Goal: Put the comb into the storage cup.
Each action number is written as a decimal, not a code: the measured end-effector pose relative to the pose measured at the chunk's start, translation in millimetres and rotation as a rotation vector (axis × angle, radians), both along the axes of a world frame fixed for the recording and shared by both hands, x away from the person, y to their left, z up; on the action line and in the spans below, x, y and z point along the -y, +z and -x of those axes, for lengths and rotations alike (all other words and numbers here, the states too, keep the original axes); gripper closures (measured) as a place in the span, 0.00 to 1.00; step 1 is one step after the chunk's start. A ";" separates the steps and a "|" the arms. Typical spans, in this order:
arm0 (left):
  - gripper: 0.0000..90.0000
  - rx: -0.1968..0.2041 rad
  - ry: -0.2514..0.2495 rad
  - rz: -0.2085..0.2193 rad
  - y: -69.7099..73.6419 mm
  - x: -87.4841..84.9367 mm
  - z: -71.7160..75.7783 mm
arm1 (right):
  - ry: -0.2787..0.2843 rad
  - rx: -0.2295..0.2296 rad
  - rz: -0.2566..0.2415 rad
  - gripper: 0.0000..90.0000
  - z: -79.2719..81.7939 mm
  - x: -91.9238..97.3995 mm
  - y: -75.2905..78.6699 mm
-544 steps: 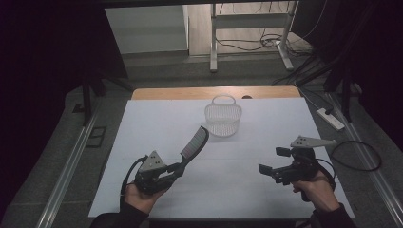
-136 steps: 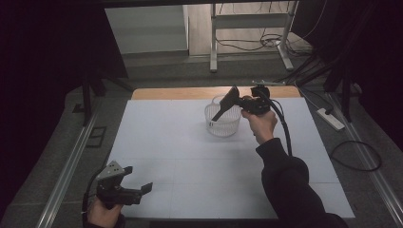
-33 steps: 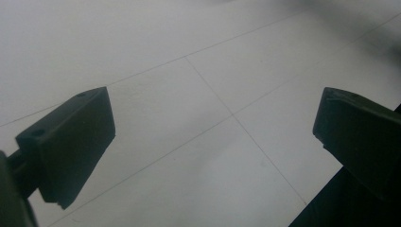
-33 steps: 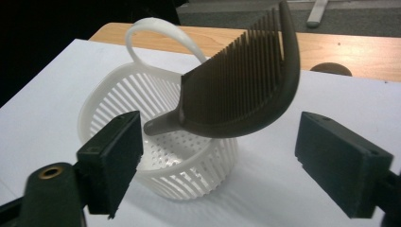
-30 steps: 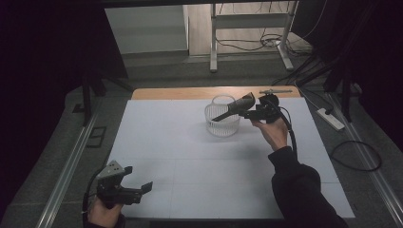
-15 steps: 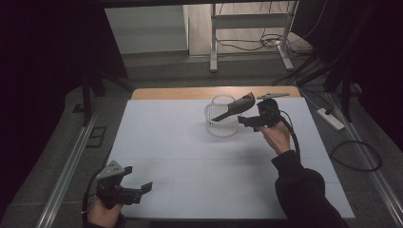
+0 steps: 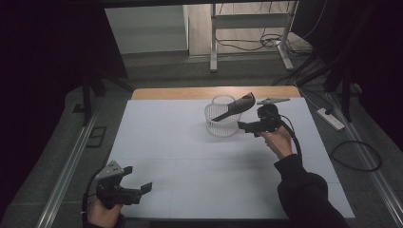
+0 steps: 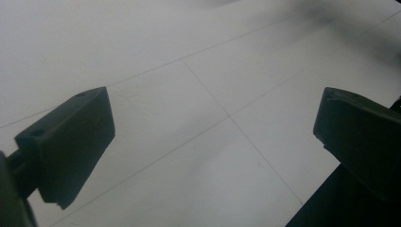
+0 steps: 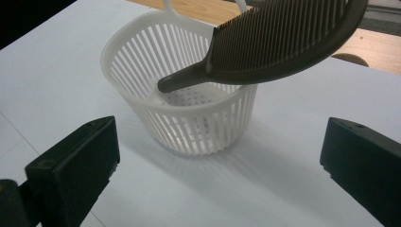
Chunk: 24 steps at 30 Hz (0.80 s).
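A dark comb (image 7: 235, 108) (image 9: 283, 42) leans in the white slatted basket (image 7: 221, 125) (image 9: 189, 127), handle end down inside, toothed head sticking up over the rim. My right gripper (image 7: 245, 126) (image 9: 217, 156) sits just right of the basket, pointing at it. Its jaws have just been opening and stand open with nothing between them, clear of the comb. At the near left corner of the white sheet my left gripper (image 7: 138, 178) (image 8: 213, 137) hovers open over bare sheet.
The white sheet (image 7: 180, 156) covers the table, with a wooden strip (image 7: 190, 92) along the far edge. Off the table on the right, a power strip (image 7: 330, 118) and cables (image 7: 356, 156) lie on the floor. A metal frame (image 7: 247, 33) stands behind.
The right gripper has let go of the comb and drawn back slightly toward me. The comb now rests on the basket by itself. The left gripper has not moved.
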<state>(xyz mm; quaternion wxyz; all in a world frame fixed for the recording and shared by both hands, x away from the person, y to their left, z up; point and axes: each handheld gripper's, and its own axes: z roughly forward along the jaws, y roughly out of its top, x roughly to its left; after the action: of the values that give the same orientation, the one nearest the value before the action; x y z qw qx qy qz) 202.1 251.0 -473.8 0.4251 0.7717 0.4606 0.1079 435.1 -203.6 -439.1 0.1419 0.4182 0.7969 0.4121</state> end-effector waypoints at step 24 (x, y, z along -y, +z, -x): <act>0.00 -0.003 0.005 0.015 -0.2 -1.7 -0.5 | 0.045 0.002 0.004 0.00 21.4 2.4 2.2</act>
<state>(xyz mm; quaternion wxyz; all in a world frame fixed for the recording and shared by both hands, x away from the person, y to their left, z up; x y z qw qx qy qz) 202.6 252.7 -474.0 0.4298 0.7676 0.4638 0.1046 413.7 -205.9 -436.9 0.1342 0.3996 0.8067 0.4142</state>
